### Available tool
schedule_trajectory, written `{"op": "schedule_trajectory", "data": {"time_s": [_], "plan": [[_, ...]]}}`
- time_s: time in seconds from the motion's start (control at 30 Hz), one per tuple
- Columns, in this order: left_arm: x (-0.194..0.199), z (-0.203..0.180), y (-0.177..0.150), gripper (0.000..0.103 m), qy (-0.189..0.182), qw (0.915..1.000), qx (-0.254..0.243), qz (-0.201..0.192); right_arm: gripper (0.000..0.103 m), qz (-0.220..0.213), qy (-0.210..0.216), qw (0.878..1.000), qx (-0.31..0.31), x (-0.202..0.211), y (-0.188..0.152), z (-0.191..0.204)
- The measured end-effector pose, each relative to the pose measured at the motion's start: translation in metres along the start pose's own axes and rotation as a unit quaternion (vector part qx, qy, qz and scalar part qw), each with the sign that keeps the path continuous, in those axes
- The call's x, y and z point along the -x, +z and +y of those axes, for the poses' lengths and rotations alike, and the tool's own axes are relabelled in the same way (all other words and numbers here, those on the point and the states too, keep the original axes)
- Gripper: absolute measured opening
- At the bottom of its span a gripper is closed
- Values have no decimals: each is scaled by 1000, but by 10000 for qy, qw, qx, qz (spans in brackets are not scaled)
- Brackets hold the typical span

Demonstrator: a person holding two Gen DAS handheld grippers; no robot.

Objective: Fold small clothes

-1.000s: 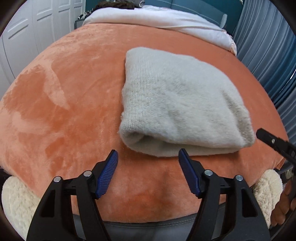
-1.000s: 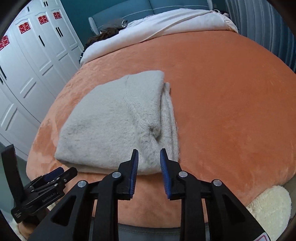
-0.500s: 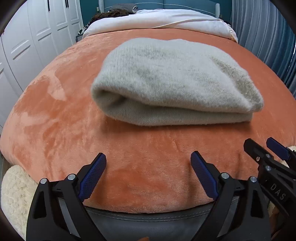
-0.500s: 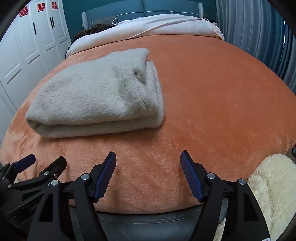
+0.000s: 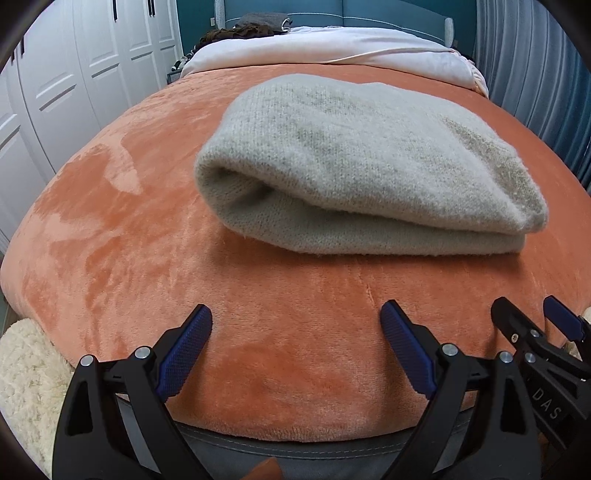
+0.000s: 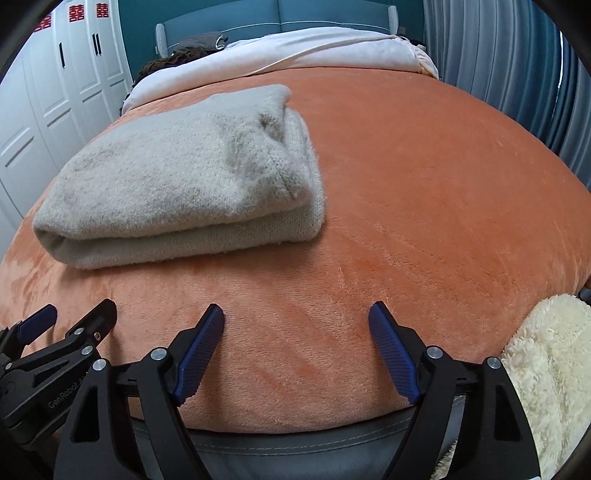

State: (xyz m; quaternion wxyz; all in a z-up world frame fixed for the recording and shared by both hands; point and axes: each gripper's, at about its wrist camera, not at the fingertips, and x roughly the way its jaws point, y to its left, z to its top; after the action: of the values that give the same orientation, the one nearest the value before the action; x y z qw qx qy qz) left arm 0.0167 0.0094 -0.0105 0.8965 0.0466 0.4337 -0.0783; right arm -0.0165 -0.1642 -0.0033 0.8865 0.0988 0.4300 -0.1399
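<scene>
A grey-beige knit garment [image 5: 354, 162] lies folded into a thick rectangle on the orange plush bed cover [image 5: 110, 229]. It also shows in the right wrist view [image 6: 177, 177], left of centre. My left gripper [image 5: 295, 328] is open and empty, low at the cover's near edge, in front of the garment and apart from it. My right gripper [image 6: 295, 325] is open and empty too, at the near edge, to the right of the garment. Each gripper shows at the edge of the other's view, the right one [image 5: 535, 325] and the left one [image 6: 70, 325].
A white duvet [image 5: 325, 44] and dark clothes [image 5: 251, 26] lie at the bed's head. White wardrobe doors [image 5: 55, 92] stand on the left, blue curtains [image 5: 535, 66] on the right. Cream fleece [image 6: 546, 369] sits at the near corners.
Both grippers have drawn back and down from the garment to the bed's near edge. The right gripper's fingers have opened wide. The garment stays folded.
</scene>
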Motion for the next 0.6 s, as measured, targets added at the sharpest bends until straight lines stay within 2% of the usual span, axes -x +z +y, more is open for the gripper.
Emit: {"op": "schedule_trajectory", "data": {"time_s": [0.47, 0.6], "plan": [[-3, -5, -3, 91, 110, 9998, -60, -120, 85, -241, -63, 9997, 29, -3, -10, 14], [-6, -3, -5, 97, 196, 9996, -45, -208, 86, -227, -48, 9997, 22, -6, -10, 13]]}}
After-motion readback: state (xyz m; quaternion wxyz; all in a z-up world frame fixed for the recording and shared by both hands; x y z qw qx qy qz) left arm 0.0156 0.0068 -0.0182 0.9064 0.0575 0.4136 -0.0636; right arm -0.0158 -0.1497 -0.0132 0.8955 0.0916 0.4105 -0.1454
